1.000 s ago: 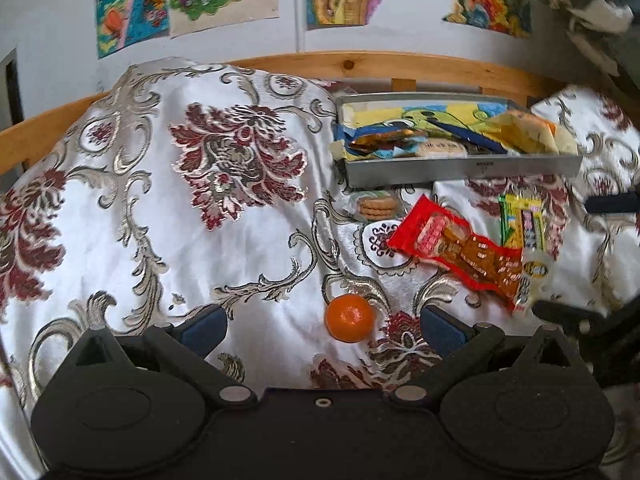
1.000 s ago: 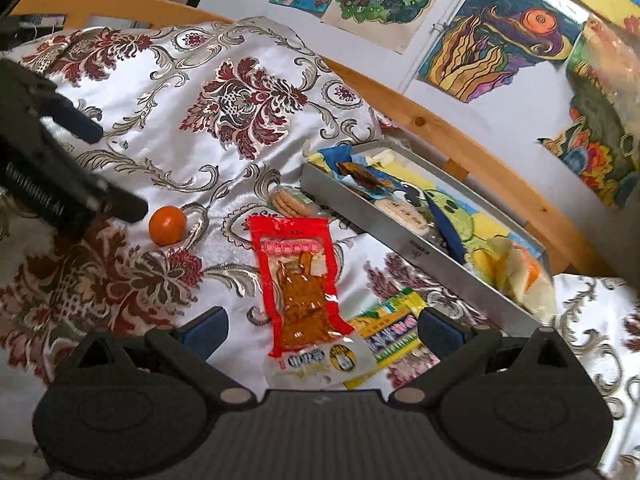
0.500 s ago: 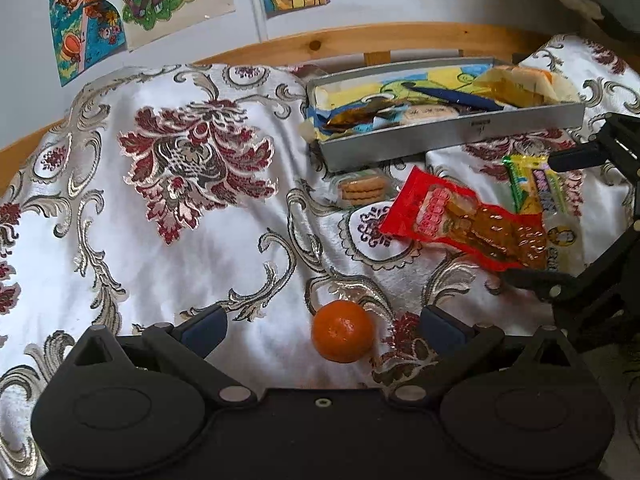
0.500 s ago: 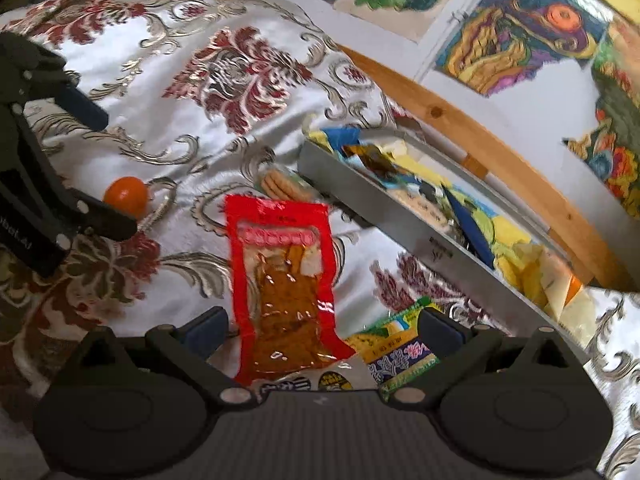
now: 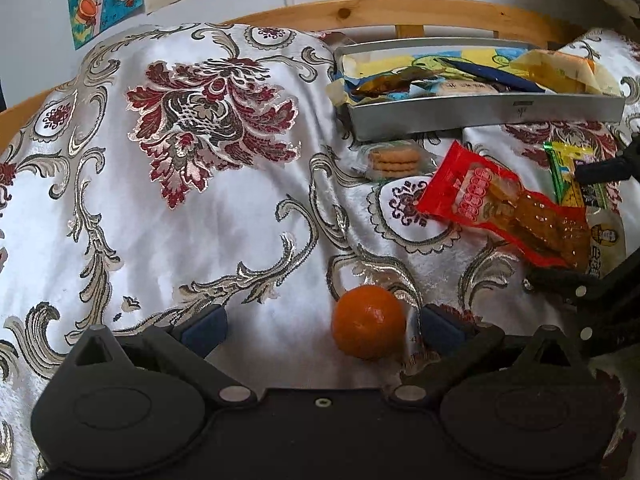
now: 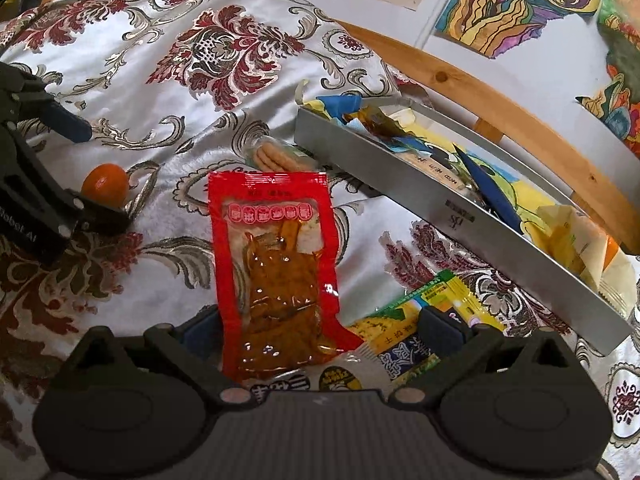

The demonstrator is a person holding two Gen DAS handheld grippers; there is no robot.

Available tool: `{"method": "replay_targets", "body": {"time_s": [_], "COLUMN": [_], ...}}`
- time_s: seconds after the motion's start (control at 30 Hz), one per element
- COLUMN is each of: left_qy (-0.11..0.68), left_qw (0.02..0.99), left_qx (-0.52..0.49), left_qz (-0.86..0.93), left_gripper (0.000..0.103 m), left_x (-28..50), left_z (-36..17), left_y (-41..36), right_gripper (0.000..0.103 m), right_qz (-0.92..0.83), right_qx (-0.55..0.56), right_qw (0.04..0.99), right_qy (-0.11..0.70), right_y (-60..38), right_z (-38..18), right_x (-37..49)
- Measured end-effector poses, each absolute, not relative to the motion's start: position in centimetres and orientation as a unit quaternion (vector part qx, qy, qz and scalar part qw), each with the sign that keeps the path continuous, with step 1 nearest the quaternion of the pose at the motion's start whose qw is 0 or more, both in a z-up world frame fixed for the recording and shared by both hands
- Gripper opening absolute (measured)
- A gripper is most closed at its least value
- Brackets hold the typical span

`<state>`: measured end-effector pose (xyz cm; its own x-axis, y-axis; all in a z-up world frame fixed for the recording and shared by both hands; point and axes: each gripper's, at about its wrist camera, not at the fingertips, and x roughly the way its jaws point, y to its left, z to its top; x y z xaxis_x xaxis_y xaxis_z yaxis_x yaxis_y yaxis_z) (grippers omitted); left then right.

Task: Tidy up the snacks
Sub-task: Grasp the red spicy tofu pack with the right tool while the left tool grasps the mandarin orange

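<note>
While both grippers are reaching low over the bed, the step in hand looks like two pickups at once, each snack bound for the grey tray (image 5: pixel 480 114).

Nearest the left gripper (image 5: pixel 322 330), the orange (image 5: pixel 369 322) is sitting between its fingers (image 5: pixel 204 326), close against the right-hand blue pad and well apart from the left-hand one. The fingers are standing wide open and are gripping nothing; I cannot tell whether the pad is already touching the peel. To do this well, the person should be sliding the gripper sideways until the fruit is centred, then closing gently, since a round fruit on slippery satin is likely to roll away from a one-sided push.

Nearest the right gripper (image 6: pixel 322 330), the red snack packet (image 6: pixel 276 272) is lying flat on the bedspread (image 6: pixel 168 152), its near end between those fingers, which are likewise spread wide with nothing held. A yellow-green packet (image 6: pixel 420 328) is lying just right of the red packet, partly under the right-hand pad, so the closing fingers risk catching both; angling down onto the red packet's edge alone should be cleaner.

Beyond the red packet, a small pack of biscuits (image 6: pixel 272 154) is lying just before the tray's near wall. The tray, farther still against the wooden bed rail (image 6: pixel 460 80), is already holding several wrappers.
</note>
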<state>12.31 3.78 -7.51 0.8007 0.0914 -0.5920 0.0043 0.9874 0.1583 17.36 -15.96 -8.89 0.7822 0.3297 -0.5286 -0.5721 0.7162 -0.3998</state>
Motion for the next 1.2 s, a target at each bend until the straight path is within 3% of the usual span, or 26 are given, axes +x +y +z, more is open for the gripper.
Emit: {"method": "replay_targets", "body": {"time_s": [0.43,0.63,0.8,0.87,1.03,1.2], "left_qy": [0.316,0.312,0.306,0.303,0.296,0.301], "left_qw": [0.946,0.948,0.950,0.952,0.954,0.952], "left_qx": [0.065,0.059,0.055,0.049,0.051,0.057], "left_qz": [0.006,0.003,0.013,0.013,0.003,-0.027], "left_gripper": [0.101,0.094,0.084,0.081,0.070,0.048], "left_x": [12.1,12.0,11.8,11.7,11.4,11.3], "left_z": [-7.4,-7.3,-7.3,-7.2,-7.2,-7.2], "left_y": [3.4,3.2,3.4,3.4,3.2,2.4], "right_gripper": [0.102,0.100,0.086,0.073,0.067,0.065], "right_qz": [0.264,0.279,0.304,0.318,0.336,0.351], "right_qx": [-0.283,-0.280,-0.277,-0.271,-0.227,-0.202], "right_qw": [0.897,0.893,0.885,0.881,0.877,0.872], "right_qy": [0.215,0.216,0.217,0.222,0.256,0.274], "right_y": [-15.9,-15.9,-15.8,-15.8,-16.2,-16.3], "right_z": [-8.9,-8.8,-8.7,-8.6,-8.4,-8.4], "right_x": [17.3,17.2,17.0,16.9,17.7,17.9]}}
